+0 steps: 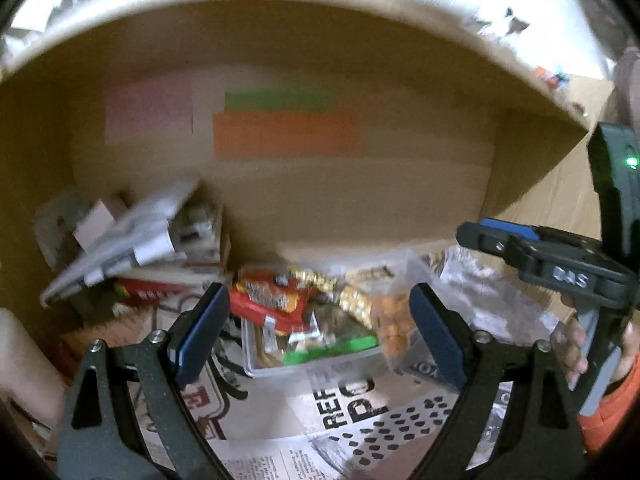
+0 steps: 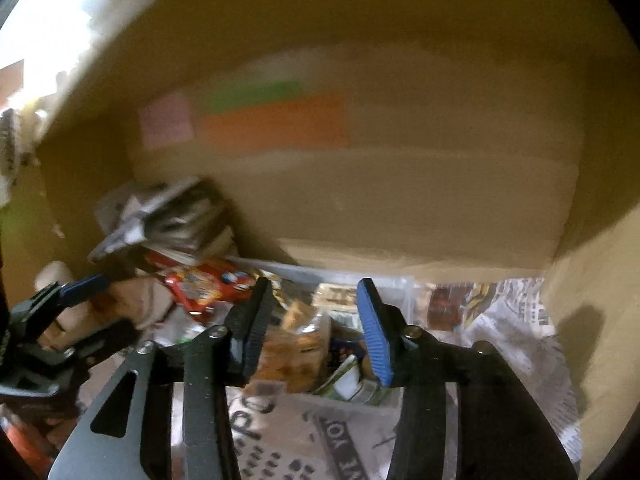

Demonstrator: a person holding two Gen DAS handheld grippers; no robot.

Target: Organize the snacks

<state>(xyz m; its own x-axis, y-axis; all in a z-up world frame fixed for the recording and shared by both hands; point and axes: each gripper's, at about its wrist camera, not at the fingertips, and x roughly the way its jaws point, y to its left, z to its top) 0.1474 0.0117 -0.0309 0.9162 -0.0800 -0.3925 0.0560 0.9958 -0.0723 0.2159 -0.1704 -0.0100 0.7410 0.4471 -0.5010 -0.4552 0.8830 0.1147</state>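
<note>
**Snacks mostly binned, both tongs empty**

Left tongs (image 1: 316, 328) gape wide and right tongs (image 2: 314, 328) stand apart, neither holding anything. The clear tub (image 1: 414, 270) at 12 o'clock already holds snack packets (image 1: 272, 300), so sorting looks well along. A box pile (image 1: 132, 240) at 10 o'clock crowds the cardboard box (image 1: 400, 200); newspaper (image 1: 360, 400) lines its floor.

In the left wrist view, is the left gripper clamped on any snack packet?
No. The left gripper is open with nothing between its fingers; the red snack packet lies beyond them in the clear plastic container.
</note>
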